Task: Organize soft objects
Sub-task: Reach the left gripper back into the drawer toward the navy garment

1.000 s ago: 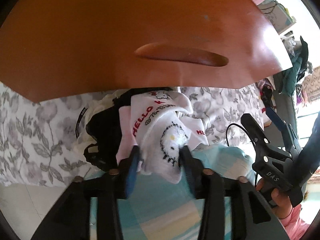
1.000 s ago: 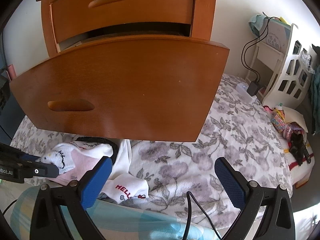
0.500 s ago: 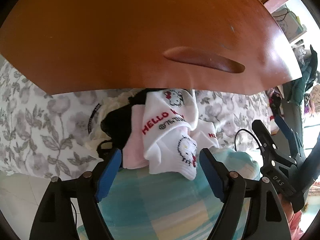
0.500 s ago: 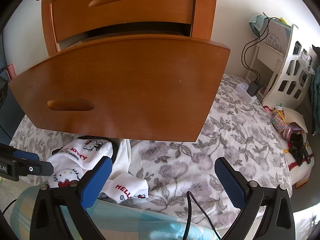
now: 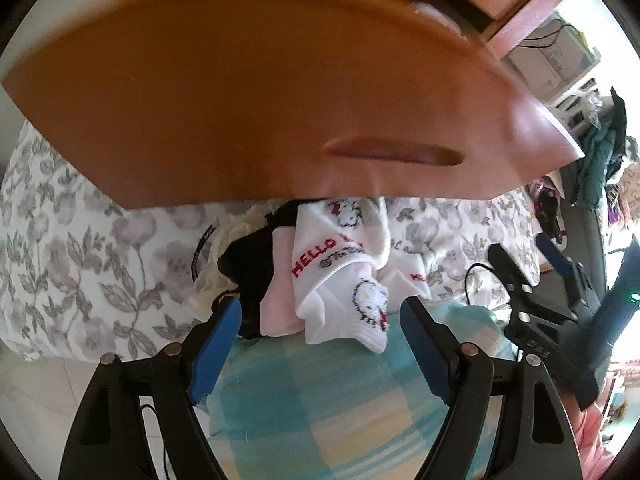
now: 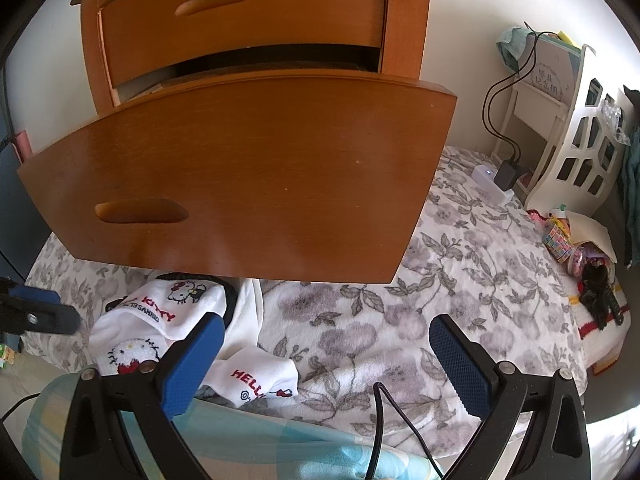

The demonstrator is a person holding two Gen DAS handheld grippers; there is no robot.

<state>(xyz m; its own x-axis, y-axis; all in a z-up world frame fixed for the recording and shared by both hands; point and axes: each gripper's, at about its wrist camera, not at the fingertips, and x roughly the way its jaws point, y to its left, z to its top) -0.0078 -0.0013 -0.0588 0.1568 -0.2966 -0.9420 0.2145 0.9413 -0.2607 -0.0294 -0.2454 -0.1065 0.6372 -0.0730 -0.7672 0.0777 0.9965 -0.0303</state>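
Observation:
A pile of soft things lies on the floral bedspread [image 5: 80, 248] just under the pulled-out wooden drawer front [image 5: 260, 100]. On top is a white Hello Kitty sock [image 5: 340, 272], with a pink piece [image 5: 280, 304] and a black garment [image 5: 248, 256] beside it. My left gripper [image 5: 320, 312] hangs open above the sock, its blue pads apart on either side and touching nothing. In the right wrist view the same sock [image 6: 152, 320] sits at lower left, a second white sock [image 6: 260, 376] near it. My right gripper [image 6: 326, 326] stands open and empty over the bedspread.
The open drawer front [image 6: 240, 180] juts out from the wooden dresser [image 6: 248, 20] over the pile. A teal checked cloth [image 5: 320, 408] lies below both grippers. A black cable [image 6: 380, 408], a white power strip [image 6: 492, 184], a white shelf [image 6: 580, 148] and toys [image 6: 576, 248] sit to the right.
The left gripper's jaws spread wide and let go of the white sock, which dropped onto the pile. The left gripper then drew up a little. The right gripper stayed put.

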